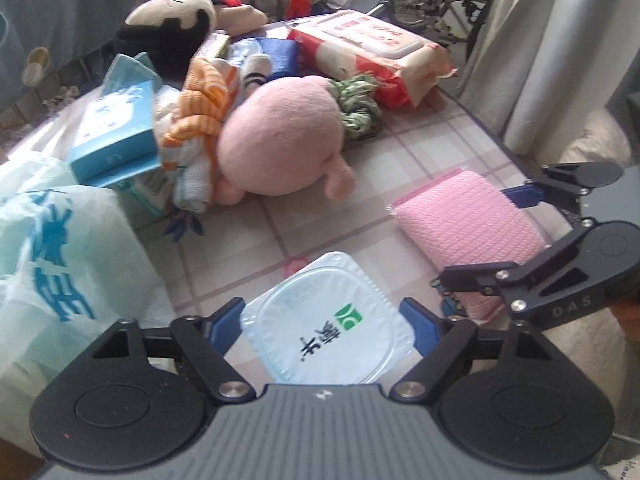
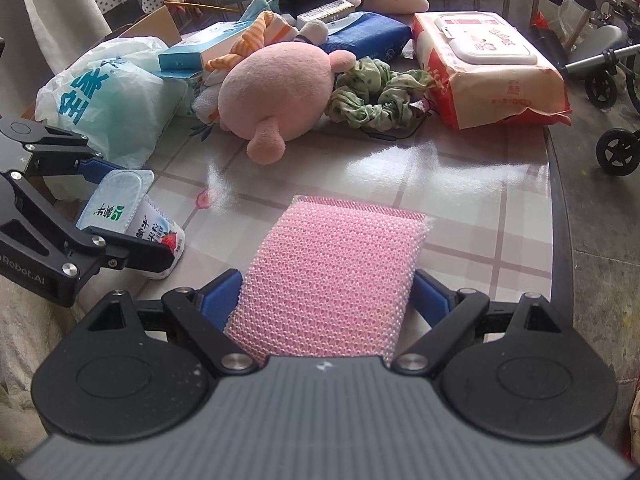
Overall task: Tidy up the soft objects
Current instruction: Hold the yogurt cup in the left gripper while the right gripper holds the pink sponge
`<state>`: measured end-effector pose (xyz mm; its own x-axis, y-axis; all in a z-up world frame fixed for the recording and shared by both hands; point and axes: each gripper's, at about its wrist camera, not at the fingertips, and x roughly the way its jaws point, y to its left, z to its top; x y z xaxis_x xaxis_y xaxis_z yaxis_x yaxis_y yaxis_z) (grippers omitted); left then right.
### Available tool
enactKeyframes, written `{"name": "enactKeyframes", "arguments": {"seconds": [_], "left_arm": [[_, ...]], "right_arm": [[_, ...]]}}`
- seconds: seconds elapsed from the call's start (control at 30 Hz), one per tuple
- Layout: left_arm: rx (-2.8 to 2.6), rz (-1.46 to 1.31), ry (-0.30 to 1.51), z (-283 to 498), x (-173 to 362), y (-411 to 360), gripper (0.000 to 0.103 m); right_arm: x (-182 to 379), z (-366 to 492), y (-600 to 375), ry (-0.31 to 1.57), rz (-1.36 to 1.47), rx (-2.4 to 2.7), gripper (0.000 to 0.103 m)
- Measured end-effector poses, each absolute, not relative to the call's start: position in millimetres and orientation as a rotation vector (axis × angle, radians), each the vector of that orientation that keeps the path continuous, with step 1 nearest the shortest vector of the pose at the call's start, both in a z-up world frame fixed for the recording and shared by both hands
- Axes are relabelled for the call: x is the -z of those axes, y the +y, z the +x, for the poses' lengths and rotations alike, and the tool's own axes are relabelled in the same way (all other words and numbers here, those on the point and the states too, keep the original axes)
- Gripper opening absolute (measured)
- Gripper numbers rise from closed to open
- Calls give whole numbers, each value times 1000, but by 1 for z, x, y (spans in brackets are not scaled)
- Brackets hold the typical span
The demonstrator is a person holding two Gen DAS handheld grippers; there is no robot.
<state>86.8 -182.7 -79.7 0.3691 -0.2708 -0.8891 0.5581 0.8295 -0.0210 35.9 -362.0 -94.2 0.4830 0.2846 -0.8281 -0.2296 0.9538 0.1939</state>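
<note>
My left gripper (image 1: 324, 320) is shut on a white yogurt cup (image 1: 326, 322) with a foil lid, near the table's front edge. It also shows in the right wrist view (image 2: 132, 220), held in the left gripper's jaws. My right gripper (image 2: 326, 292) is shut on a pink mesh sponge (image 2: 336, 268) that rests on the table; the sponge also shows in the left wrist view (image 1: 468, 224). A pink plush toy (image 1: 280, 132) lies in the middle of the table, with a green scrunchie (image 2: 372, 96) beside it.
The checked tablecloth (image 1: 320, 216) carries a pile at the back: a black-and-cream plush (image 1: 176, 20), an orange striped cloth (image 1: 200, 104), blue tissue boxes (image 1: 116, 132), a wet-wipes pack (image 2: 488, 64). A printed plastic bag (image 1: 52, 248) lies at the left. A wheelchair (image 2: 608, 80) stands beyond the table's right edge.
</note>
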Motion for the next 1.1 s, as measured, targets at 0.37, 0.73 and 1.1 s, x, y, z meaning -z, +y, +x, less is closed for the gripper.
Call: {"name": "enactKeyframes", "arguments": {"seconds": [0.37,0.73,1.1], "left_arm": [[415,165,1176,97,91,-173,86],[416,166,1160,89,88,-174,69],[435,168,1120,86,87,-172,69]], "right_arm": [[95,39,-363,998,135,-264,93],[89,44,-369,961,242,-205,97],[100,40,-347,967,97,-189,94]]}}
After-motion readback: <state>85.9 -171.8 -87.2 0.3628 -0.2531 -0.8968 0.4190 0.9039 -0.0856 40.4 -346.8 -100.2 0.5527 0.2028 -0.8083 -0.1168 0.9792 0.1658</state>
